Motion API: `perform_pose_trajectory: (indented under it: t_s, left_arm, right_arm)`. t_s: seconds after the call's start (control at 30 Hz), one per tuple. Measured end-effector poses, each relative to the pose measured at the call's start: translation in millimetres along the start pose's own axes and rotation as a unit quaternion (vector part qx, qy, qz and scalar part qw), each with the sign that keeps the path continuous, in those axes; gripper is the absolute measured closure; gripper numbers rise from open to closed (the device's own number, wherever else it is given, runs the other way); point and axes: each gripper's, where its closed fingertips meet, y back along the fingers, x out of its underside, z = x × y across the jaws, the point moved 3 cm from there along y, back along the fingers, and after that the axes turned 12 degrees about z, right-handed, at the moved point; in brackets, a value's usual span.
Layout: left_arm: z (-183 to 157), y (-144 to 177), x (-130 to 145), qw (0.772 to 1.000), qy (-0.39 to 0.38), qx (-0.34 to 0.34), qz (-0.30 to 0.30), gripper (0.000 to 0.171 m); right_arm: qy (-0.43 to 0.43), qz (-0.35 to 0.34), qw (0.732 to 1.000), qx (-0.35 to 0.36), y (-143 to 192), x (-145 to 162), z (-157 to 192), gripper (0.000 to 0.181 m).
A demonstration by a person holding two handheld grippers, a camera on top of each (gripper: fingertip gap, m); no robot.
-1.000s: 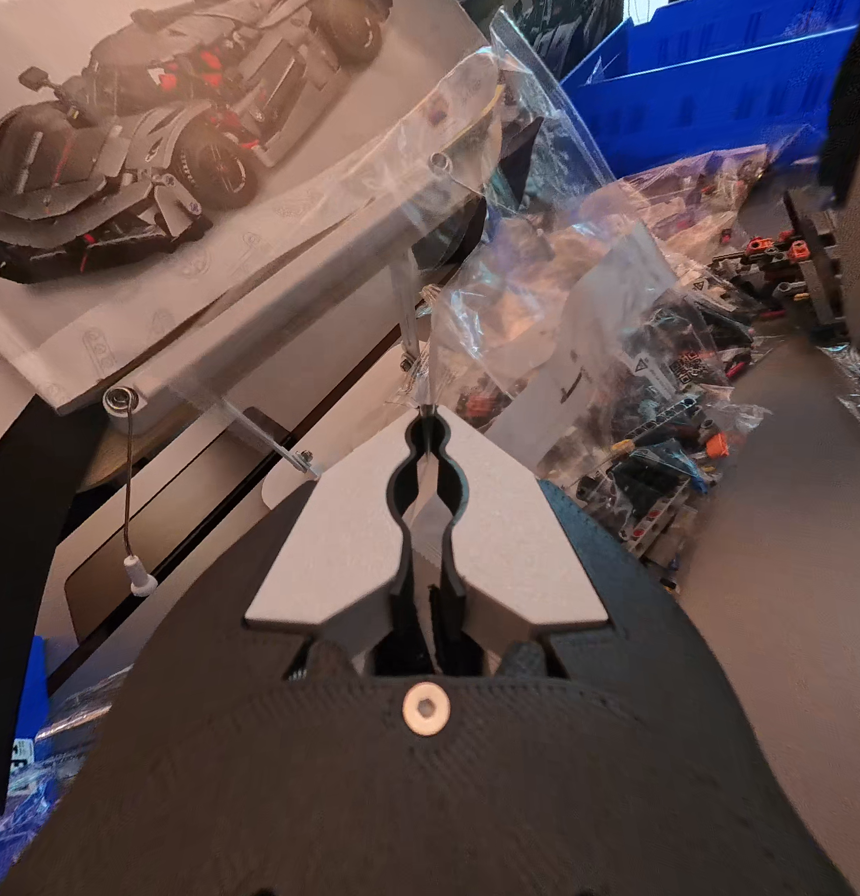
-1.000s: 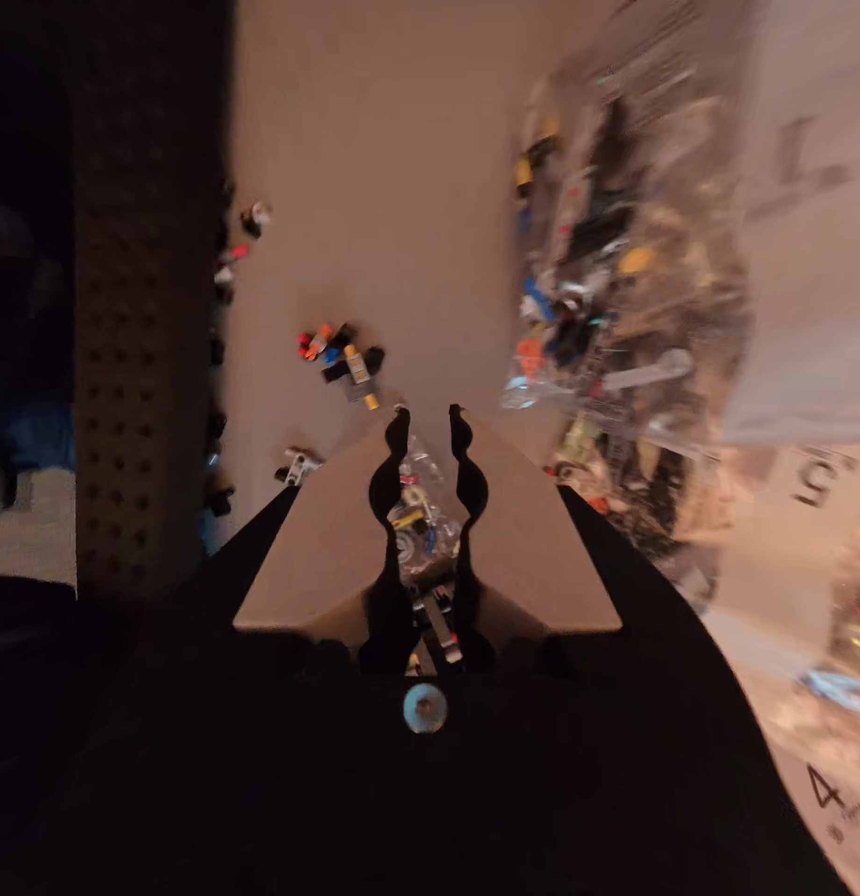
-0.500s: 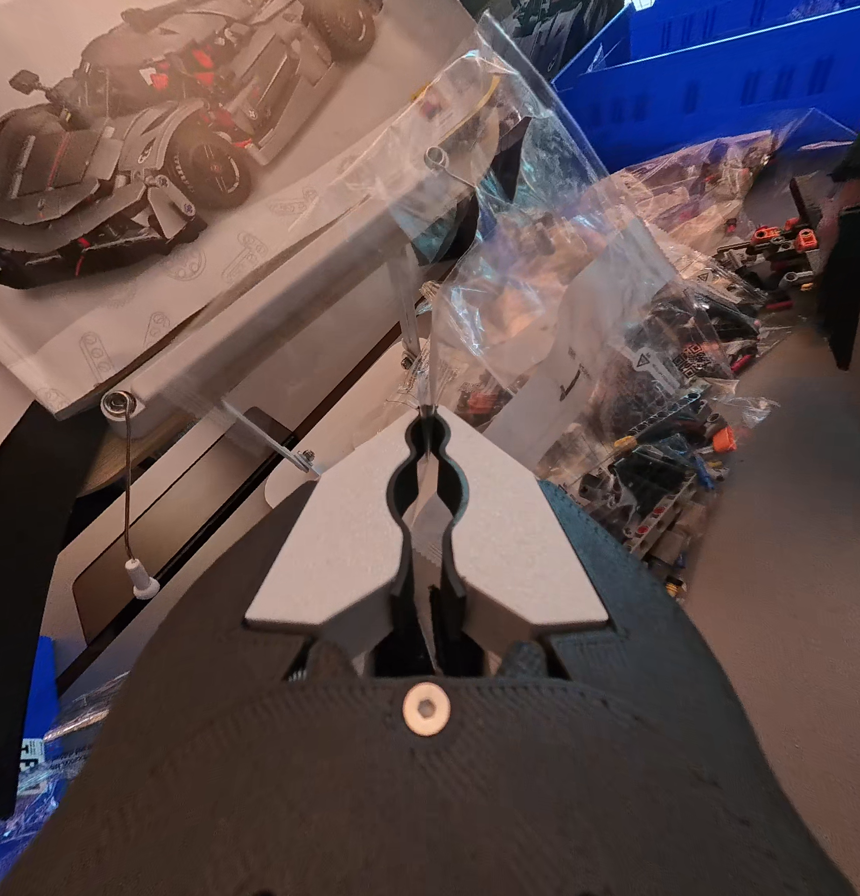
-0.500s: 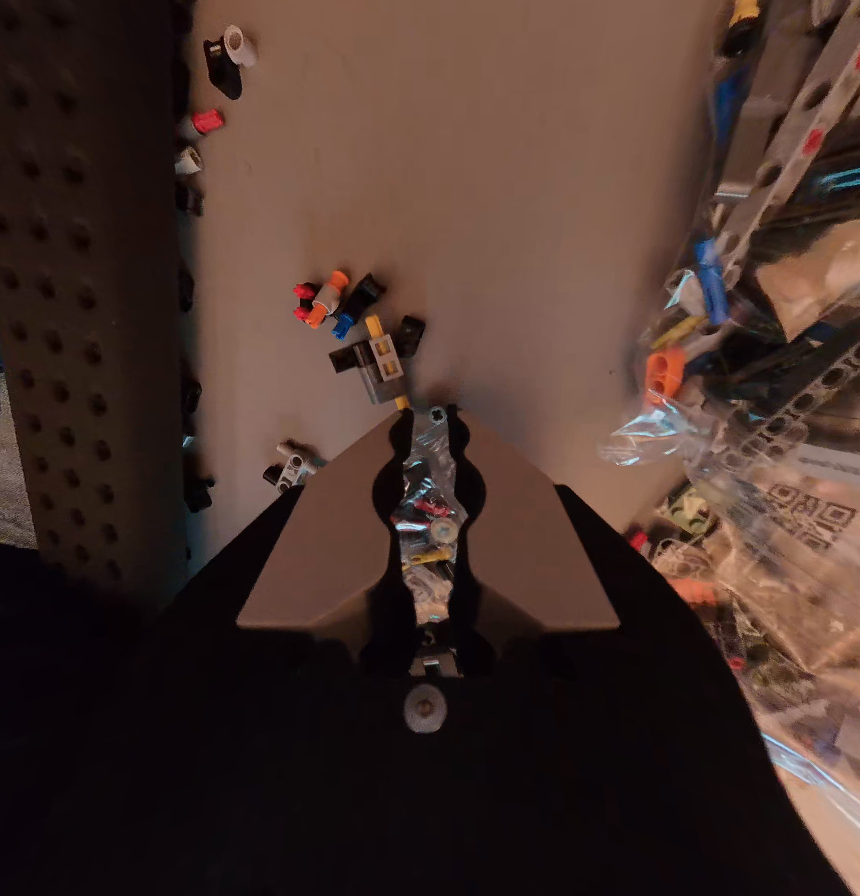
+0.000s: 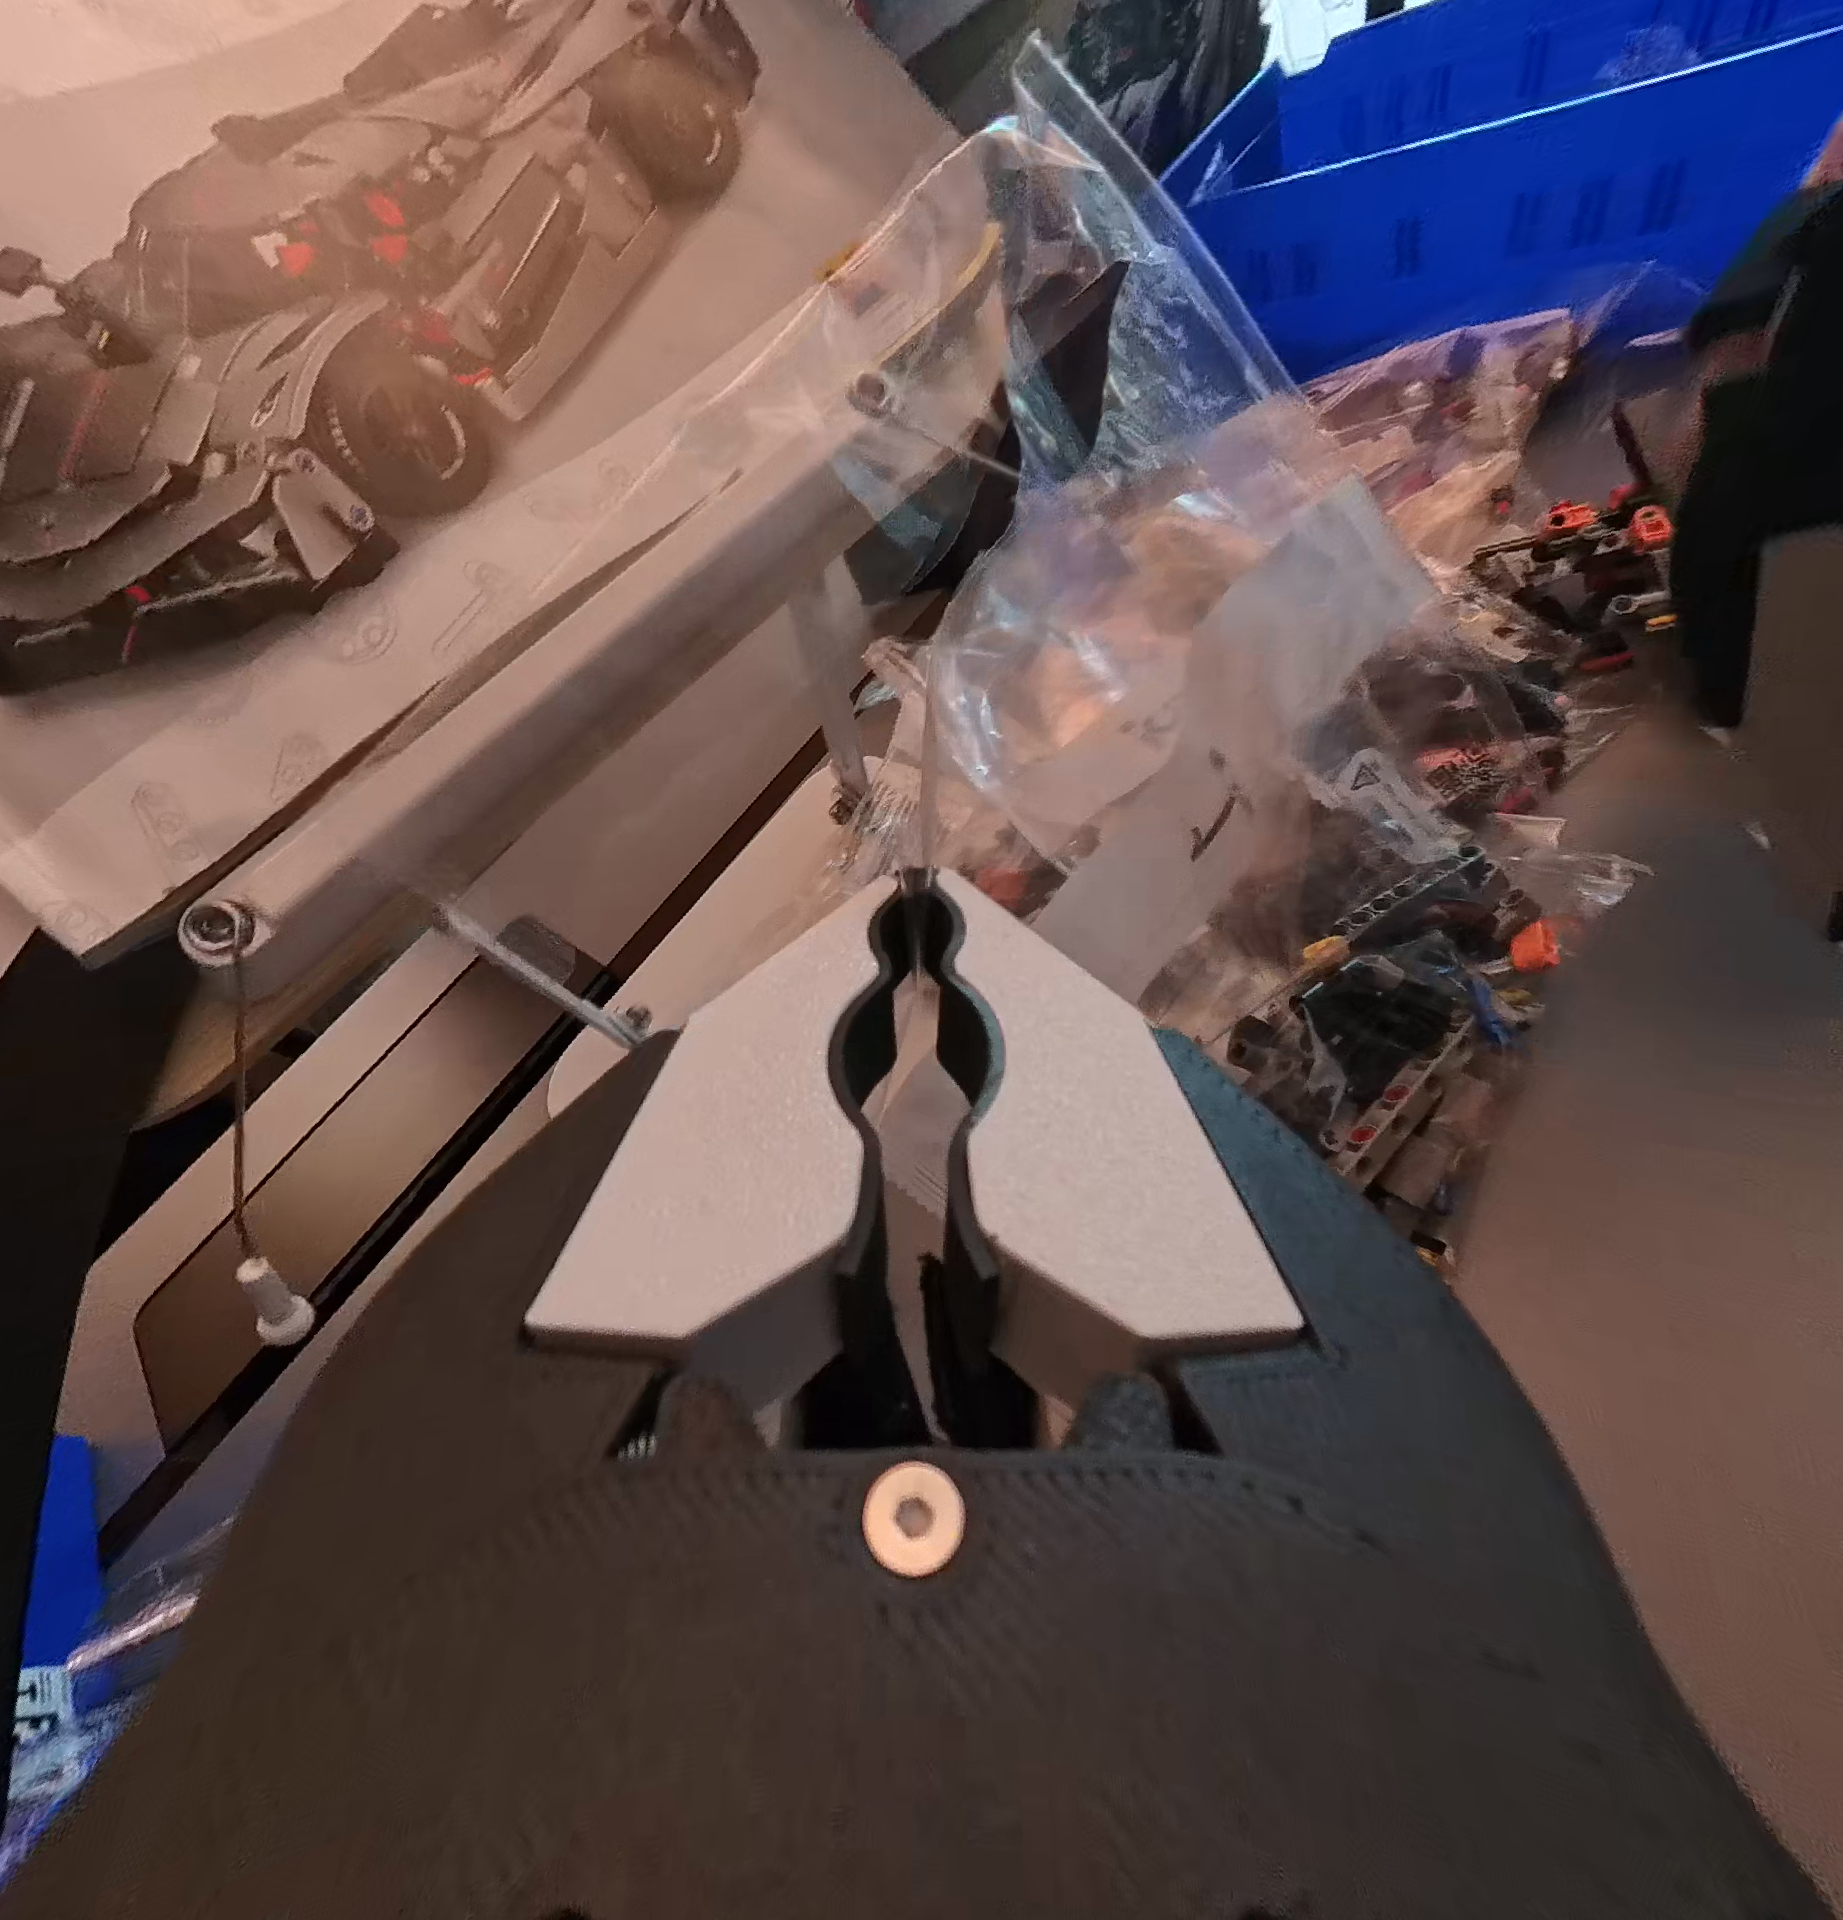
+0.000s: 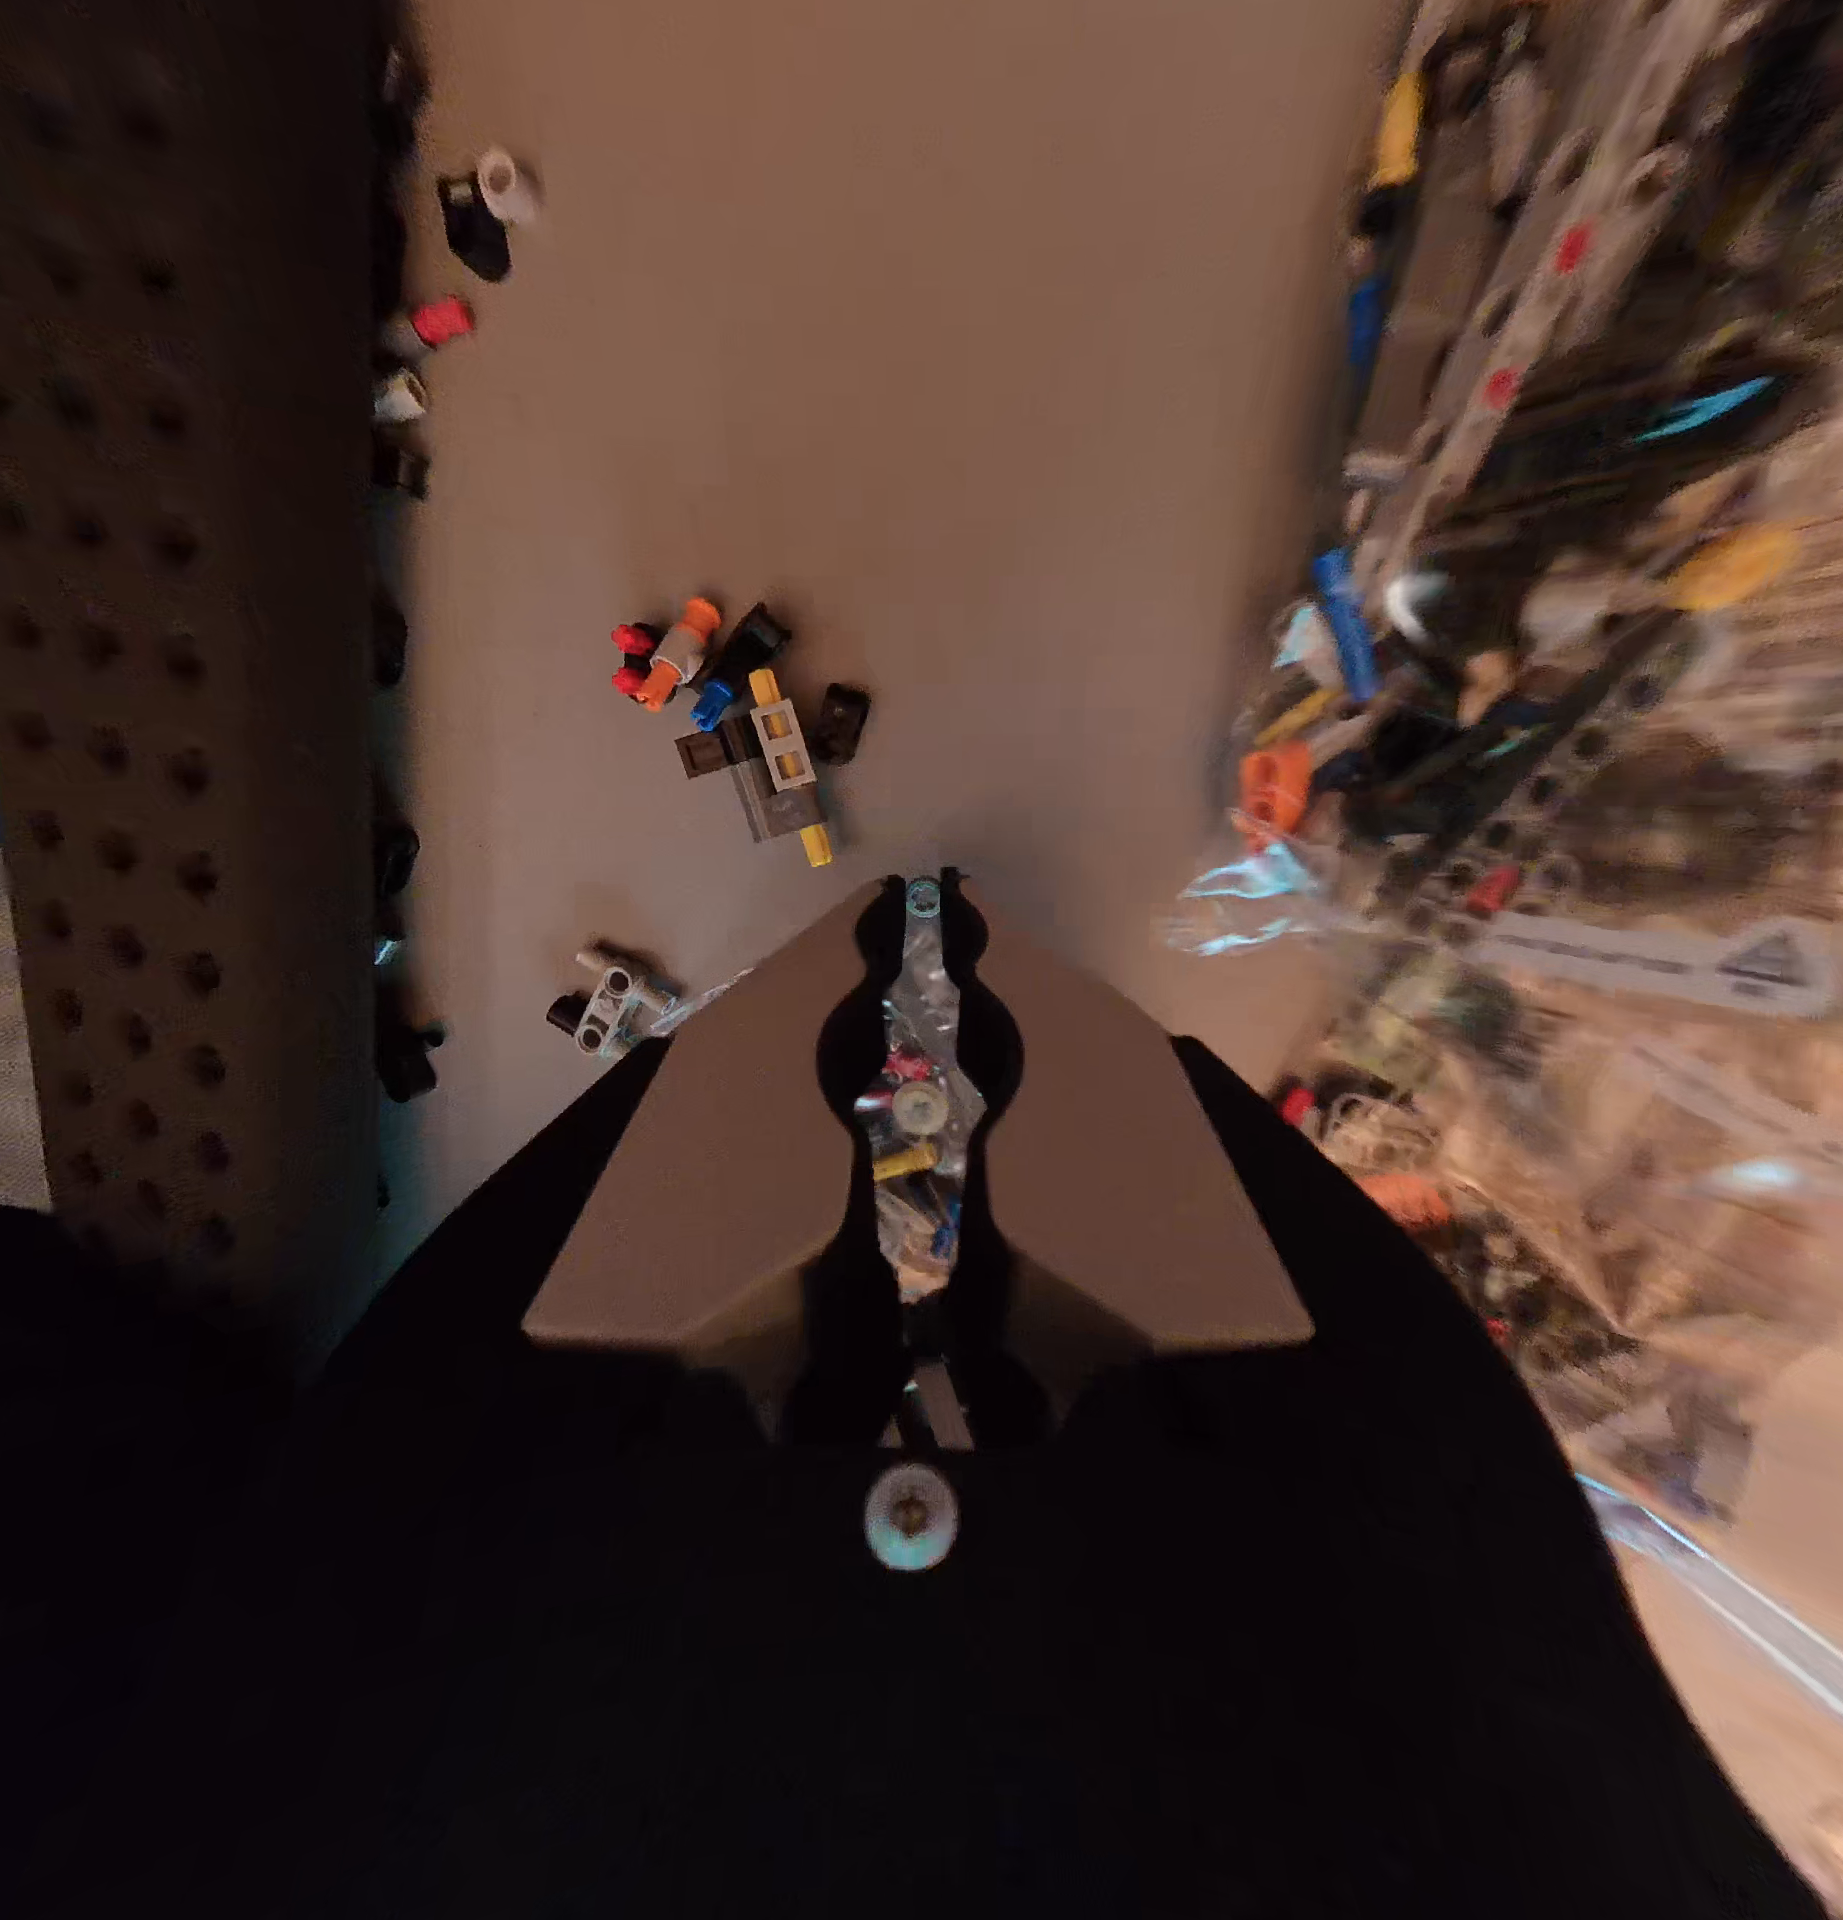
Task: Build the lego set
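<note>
Left hand-held gripper (image 5: 915, 914) pinches a clear plastic parts bag (image 5: 1135, 582); right hand-held gripper (image 6: 922, 891) pinches a small clear bag of pieces (image 6: 917, 1112). Build barely begun: small multicoloured sub-assembly (image 6: 761, 727) on the grey bench (image 6: 948, 364), most pieces bagged.

A hobby workspace, this; desk (image 6: 896, 364) strewn with loose bricks (image 6: 740, 717); blue storage bins (image 5: 1519, 187) behind; parts bags (image 5: 1364, 831) piled high.

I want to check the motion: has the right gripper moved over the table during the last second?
Yes. The right gripper has moved toward the loose bricks; its tip now nearly reaches the yellow piece, and the small bag is between its jaws.
</note>
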Motion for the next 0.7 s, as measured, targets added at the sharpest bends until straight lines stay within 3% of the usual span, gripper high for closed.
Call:
perform_pose_trajectory:
  t_s: [0.33, 0.7]
  left_arm:
    - [-27.9, -4.7, -15.0, 0.998, -0.055, 0.025, -0.016, 0.171]
    - [-50.9, -4.4, -29.2, 0.994, -0.089, 0.047, -0.044, 0.171]
  right_arm:
    - [-0.012, -0.169, 0.976, 0.138, 82.5, -11.7, -11.4, 0.178]
    - [-0.077, -0.314, 0.902, 0.286, 157.2, -7.5, -31.8, 0.177]
